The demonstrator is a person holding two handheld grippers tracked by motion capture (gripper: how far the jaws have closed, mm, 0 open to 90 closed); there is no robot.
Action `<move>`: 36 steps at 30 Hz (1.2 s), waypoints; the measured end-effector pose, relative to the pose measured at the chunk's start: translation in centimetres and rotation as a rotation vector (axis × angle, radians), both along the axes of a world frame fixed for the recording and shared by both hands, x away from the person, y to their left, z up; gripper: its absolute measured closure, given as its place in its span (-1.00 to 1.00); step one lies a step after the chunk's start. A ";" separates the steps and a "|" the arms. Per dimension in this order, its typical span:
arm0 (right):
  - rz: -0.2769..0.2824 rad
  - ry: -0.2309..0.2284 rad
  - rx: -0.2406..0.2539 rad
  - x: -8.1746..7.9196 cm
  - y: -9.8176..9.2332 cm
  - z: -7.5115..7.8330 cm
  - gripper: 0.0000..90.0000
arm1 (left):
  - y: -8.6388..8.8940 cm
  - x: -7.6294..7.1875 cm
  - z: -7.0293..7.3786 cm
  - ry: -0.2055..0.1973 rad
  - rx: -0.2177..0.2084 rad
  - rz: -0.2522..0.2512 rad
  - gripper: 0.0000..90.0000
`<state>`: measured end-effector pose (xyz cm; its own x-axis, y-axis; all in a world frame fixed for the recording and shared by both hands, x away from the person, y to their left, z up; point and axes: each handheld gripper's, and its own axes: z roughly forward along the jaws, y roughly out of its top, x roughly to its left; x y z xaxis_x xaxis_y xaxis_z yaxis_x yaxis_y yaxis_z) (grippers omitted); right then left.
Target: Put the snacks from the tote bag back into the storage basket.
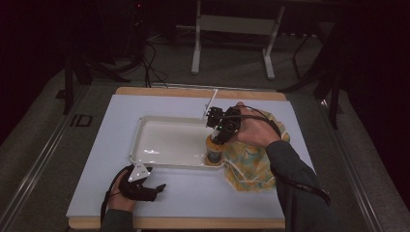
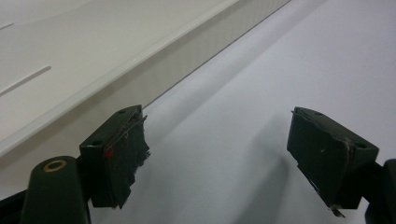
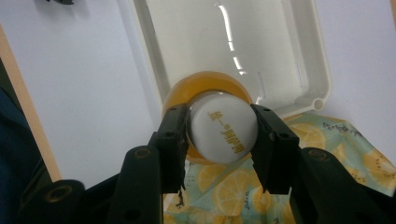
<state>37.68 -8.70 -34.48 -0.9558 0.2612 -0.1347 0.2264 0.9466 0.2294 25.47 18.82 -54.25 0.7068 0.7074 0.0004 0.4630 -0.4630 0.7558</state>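
- High view: your right gripper (image 1: 216,140) is positioned over the near right corner of the shallow white plastic tray (image 1: 145,126) and grips the small orange bottle with a white cap (image 1: 213,153). The bottle stands upright in that corner, so its long axis runs vertically and its cap points up toward the gripper. A top-down grip of this kind probably suits lowering or lifting the bottle without tipping it.
- High view: the yellow-and-teal lemon-print cloth (image 1: 249,166) lies crumpled just right of the tray, under your right hand. Your left gripper (image 1: 157,189) rests on the pale blue table mat (image 1: 203,198) just in front of the tray's near left corner, apparently parked clear of the work.
- Left gripper view: the jaws stand wide apart with nothing between them. The left gripper's fingertips (image 2: 119,154) lie just beside the tray's outer wall (image 2: 154,74), above the bare mat.
- Right gripper view: the jaws are closed against opposite sides of the white cap (image 3: 224,130), and the pads (image 3: 173,140) press on it. You look straight down the bottle's axis; its orange shoulder shows around the cap. The bottle is inside the tray wall, next to the cloth.
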 end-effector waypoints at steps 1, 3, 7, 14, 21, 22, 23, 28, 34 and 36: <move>-0.001 0.002 -0.003 0.0 0.0 -0.1 0.31 | 0.0 0.0 0.0 0.000 0.000 0.000 -0.57; 0.003 0.002 -0.004 0.0 0.0 -0.2 0.31 | 0.0 0.0 0.0 0.000 0.000 0.000 -0.57; 0.011 0.006 -0.013 -0.1 0.1 -0.5 0.31 | 0.0 0.0 0.0 0.000 0.001 0.002 -0.57; 0.010 0.015 -0.027 -0.2 0.1 -0.8 0.31 | 0.0 0.0 0.0 0.002 0.000 0.001 -0.57; 0.002 0.017 -0.034 -0.2 0.1 -1.1 0.31 | 0.0 0.0 0.0 0.005 -0.001 0.002 -0.57; 0.002 0.017 -0.034 -0.2 0.1 -1.1 0.31 | 0.0 0.0 0.0 0.005 -0.001 0.002 -0.57; -0.001 0.017 -0.037 -0.2 0.1 -1.1 0.31 | 0.0 0.0 0.0 0.005 -0.001 0.002 -0.57; -0.033 0.020 -0.049 -0.1 0.4 -1.1 0.30 | 0.0 0.1 0.0 0.008 0.005 0.000 -0.57; -0.043 0.012 -0.051 -0.2 0.7 -1.2 0.30 | -0.1 0.1 0.0 0.011 0.006 -0.002 -0.57; -0.041 0.009 -0.049 -0.2 0.7 -1.2 0.29 | -0.1 0.1 0.0 0.011 0.006 0.000 -0.57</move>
<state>37.48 -8.03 -35.68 -0.9456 0.2939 -0.1399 0.2675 0.9465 0.1803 25.57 18.75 -54.29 0.7071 0.7072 -0.0030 0.4711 -0.4679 0.7478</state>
